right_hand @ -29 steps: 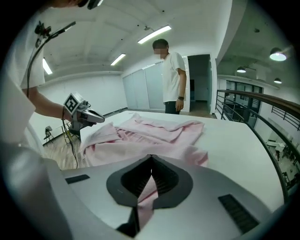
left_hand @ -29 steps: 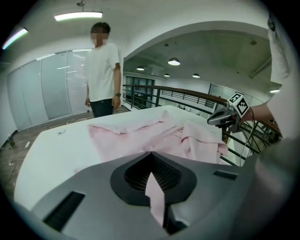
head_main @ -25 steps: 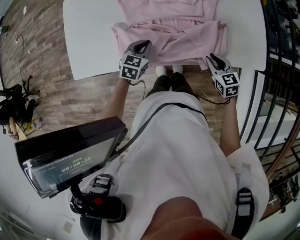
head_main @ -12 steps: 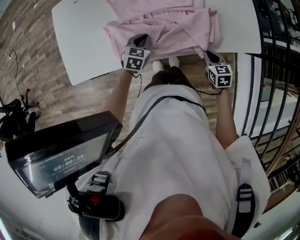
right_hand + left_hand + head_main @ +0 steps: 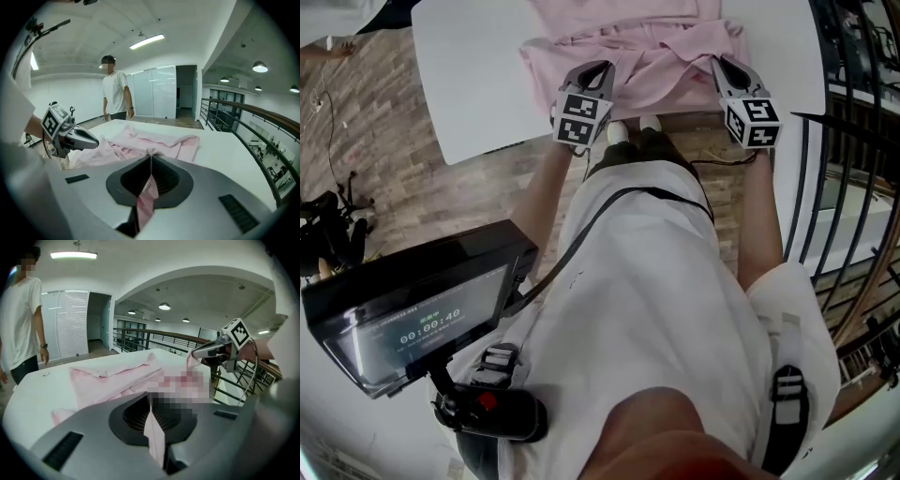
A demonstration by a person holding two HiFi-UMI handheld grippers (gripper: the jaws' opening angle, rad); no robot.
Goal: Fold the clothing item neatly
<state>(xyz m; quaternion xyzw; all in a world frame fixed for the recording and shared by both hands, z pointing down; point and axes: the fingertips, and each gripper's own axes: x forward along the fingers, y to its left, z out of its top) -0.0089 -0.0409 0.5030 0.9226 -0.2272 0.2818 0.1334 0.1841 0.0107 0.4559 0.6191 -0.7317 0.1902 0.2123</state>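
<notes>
Two grippers are held at the near edge of a white worktop [image 5: 478,84], on which a pink clothing item [image 5: 642,33] is spread in loose, rumpled folds. The left gripper [image 5: 598,67] is placed at the garment's near edge, towards its left side; in the left gripper view its fingers are seen pressed together, with a strip of the pink fabric pinched between them. The right gripper [image 5: 719,64] is set at the same edge, further right and well apart from the other. Its fingers have just been closing, and in the right gripper view they are seen shut on a fold of the same fabric. The cloth is drawn up slightly towards each gripper's tips. A person [image 5: 115,89] in a white T-shirt is seen standing beyond the far side of the worktop. A black railing [image 5: 243,117] is seen along the right side, and a wood-patterned floor [image 5: 384,169] lies below.
</notes>
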